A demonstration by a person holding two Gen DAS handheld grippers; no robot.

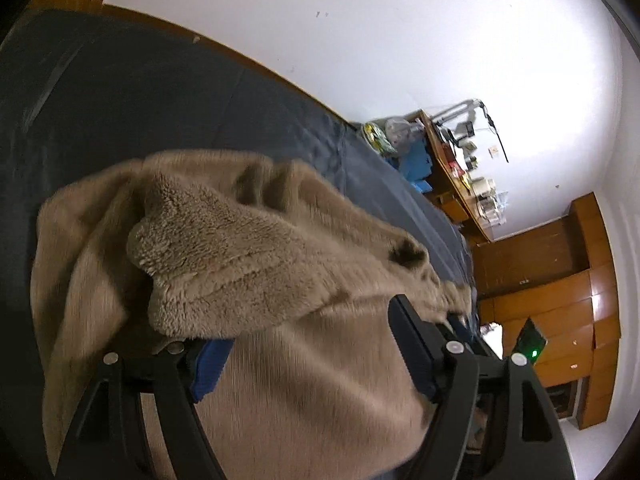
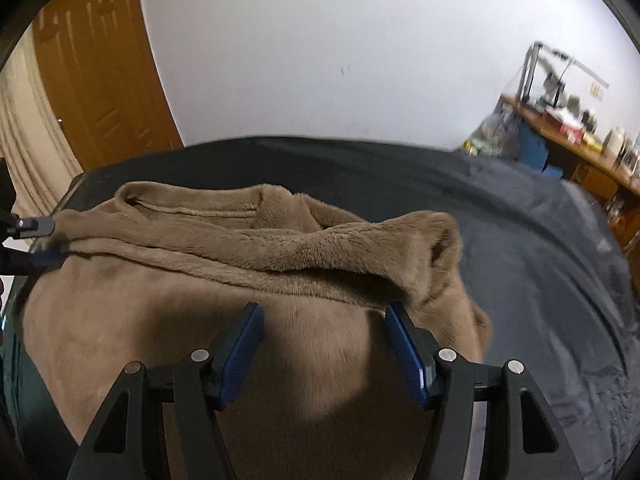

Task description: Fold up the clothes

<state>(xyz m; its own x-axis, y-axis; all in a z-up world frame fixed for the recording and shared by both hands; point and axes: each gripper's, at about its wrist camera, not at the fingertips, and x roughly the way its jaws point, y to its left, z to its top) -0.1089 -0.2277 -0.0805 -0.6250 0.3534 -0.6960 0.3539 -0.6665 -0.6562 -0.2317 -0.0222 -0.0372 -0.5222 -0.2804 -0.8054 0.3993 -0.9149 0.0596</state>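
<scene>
1. A bed (image 2: 520, 248) under a dark blue sheet fills the middle of both views, with a white wall (image 2: 320, 40) behind it.
2. A brown fleece garment (image 2: 240, 248) lies on the bed, partly folded: a thick fold of it runs across the flatter part below.
3. A wooden counter (image 2: 580, 136) stands past the bed's far end, crowded with small items that are too blurred to tell apart; plastic bags (image 1: 396, 132) sit beside it.
4. A wooden door (image 2: 100, 72) stands at the left in the right wrist view, with a beige curtain (image 2: 28, 140) beside it.
5. The right gripper (image 2: 324, 344) is spread wide over the garment, its blue pads apart, the fold just ahead of them.
6. The left gripper (image 1: 312, 344) is also spread wide, with fleece draped over both fingertips and the fabric lying between them; it appears at the garment's left edge (image 2: 40, 240) in the right wrist view.
</scene>
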